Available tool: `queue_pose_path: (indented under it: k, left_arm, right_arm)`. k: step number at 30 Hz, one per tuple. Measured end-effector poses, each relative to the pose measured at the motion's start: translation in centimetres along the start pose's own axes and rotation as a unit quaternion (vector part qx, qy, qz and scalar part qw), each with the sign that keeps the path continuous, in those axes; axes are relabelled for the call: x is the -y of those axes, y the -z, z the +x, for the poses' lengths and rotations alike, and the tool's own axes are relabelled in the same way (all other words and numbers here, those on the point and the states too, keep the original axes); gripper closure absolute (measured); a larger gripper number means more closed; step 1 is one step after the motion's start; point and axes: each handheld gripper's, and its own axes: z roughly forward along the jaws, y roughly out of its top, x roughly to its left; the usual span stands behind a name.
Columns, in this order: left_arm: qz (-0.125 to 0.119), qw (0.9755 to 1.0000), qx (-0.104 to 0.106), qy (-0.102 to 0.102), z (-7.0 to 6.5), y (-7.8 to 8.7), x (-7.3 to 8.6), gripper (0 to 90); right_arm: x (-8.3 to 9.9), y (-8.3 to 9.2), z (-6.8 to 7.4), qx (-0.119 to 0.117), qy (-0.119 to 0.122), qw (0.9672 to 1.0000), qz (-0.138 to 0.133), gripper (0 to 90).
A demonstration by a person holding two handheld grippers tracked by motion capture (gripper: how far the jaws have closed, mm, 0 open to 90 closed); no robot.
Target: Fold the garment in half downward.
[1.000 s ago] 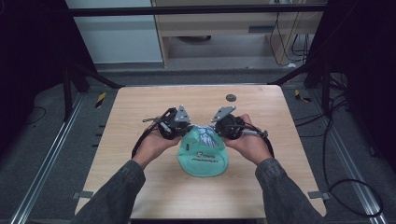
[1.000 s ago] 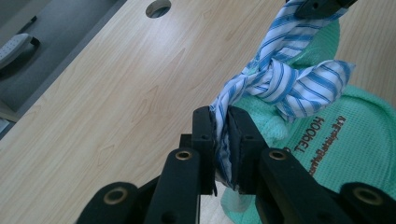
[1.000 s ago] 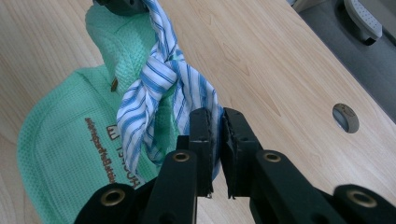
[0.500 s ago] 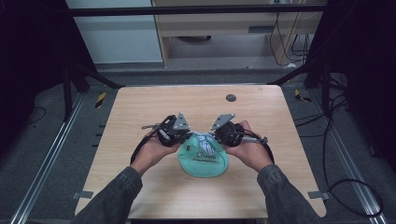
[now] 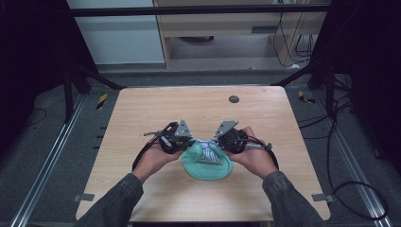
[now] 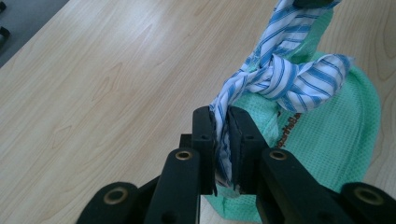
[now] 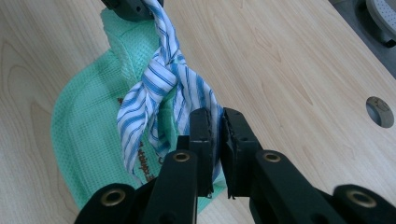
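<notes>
Left tool (image 6: 222, 140) and right tool (image 7: 217, 140) each clamping an end of a knotted striped cloth (image 6: 280, 79), green towel (image 5: 208, 166) lying beneath on the counter (image 5: 142, 109)

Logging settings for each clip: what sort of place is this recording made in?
Likely a lab data-collection rig, not a home: a bare wooden table inside a dark metal frame, with loose cables on the floor and a person working two handheld grippers.
</notes>
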Motion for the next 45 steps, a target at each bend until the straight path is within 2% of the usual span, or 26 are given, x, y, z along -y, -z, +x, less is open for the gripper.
queue_pose_path:
  k: [4,19,24,34,39,42,45]
  left_arm:
    - [0.000,1.0000,0.001,-0.003,-0.3,0.0,0.3,81.8]
    - [-0.002,0.9999,0.008,0.008,-1.1,-0.4,1.6,80.6]
    - [-0.003,0.9999,0.009,0.012,-1.3,-0.3,2.0,76.4]
    - [-0.003,0.9996,0.006,0.029,-1.6,-0.2,2.8,60.4]
    - [0.001,0.9995,0.006,0.030,-1.5,-0.2,3.0,52.3]
    - [0.000,0.9995,0.007,0.032,-1.6,-0.2,3.1,51.0]
    - [0.008,0.9991,0.019,0.038,-1.5,-0.5,3.2,49.7]
  right_arm:
    - [0.4,-0.1,0.2,-0.004,-0.003,1.0000,-0.001,83.0]
    - [1.2,-0.5,1.2,-0.012,-0.001,0.9999,-0.004,83.0]
    - [1.3,-0.5,1.3,-0.013,0.001,0.9999,-0.004,83.1]
    - [1.4,-0.4,1.6,-0.013,0.004,0.9999,-0.005,83.1]
    - [1.4,-0.4,1.7,-0.015,0.008,0.9998,-0.005,83.1]
    - [1.4,-0.3,1.7,-0.016,0.009,0.9998,-0.005,83.1]
    - [1.5,-0.3,1.8,-0.018,0.008,0.9998,-0.007,83.1]
